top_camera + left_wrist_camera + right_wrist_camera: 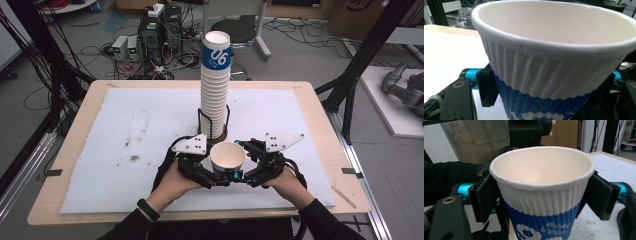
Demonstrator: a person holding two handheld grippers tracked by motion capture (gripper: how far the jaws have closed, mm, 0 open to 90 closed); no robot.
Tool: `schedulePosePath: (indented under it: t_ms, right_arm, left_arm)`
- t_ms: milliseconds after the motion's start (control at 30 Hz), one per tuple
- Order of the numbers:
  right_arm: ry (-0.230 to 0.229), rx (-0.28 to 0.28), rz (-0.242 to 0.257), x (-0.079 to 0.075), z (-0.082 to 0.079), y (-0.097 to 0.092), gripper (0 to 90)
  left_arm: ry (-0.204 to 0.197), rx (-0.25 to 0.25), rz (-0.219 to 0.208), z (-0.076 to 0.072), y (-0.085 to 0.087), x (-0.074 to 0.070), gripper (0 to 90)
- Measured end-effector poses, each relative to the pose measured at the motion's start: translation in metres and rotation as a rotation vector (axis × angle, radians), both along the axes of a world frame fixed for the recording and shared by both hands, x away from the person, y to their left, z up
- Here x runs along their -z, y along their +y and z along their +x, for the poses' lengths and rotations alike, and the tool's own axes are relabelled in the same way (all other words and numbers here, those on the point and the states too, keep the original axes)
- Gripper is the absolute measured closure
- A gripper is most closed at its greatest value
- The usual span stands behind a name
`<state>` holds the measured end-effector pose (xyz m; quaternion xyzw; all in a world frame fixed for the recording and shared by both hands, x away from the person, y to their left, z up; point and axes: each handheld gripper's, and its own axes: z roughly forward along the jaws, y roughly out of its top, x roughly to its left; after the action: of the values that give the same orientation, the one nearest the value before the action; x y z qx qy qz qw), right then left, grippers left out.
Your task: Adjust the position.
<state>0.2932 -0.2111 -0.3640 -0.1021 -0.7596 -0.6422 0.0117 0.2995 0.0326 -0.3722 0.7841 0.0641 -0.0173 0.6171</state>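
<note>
Here the ribbed paper cup (pixel 228 156) stands upright near the table's (pixel 75 165) front edge, just before the cup stack (pixel 215 90). The left gripper (pixel 212 176) and the right gripper (pixel 240 170) both pinch its blue lower wall from opposite sides, equally near.

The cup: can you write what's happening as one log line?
cup: upright, empty | left tool: jaws around cup | right tool: jaws around cup | stack of cups: behind, in holder

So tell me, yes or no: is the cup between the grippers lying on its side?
No, the paper cup is upright with its open mouth facing up, in front of the tall cup stack.
</note>
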Motion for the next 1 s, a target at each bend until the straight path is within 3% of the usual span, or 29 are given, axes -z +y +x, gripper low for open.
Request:
schedulePosePath:
  t_ms: [367, 733, 1000]
  right_arm:
    - [-0.022, 0.007, 0.000, -0.002, 0.004, -0.014, 18.9]
    - [-0.039, 0.025, -0.076, 0.007, 0.007, -0.016, 19.0]
    - [-0.030, 0.004, -0.094, 0.017, 0.007, -0.010, 19.0]
  left_arm:
    - [-0.018, -0.030, -0.010, 0.004, 0.013, -0.007, 25.8]
    - [-0.031, -0.055, -0.039, 0.004, 0.020, -0.015, 25.8]
    - [-0.025, -0.063, -0.063, 0.003, 0.021, -0.018, 25.9]
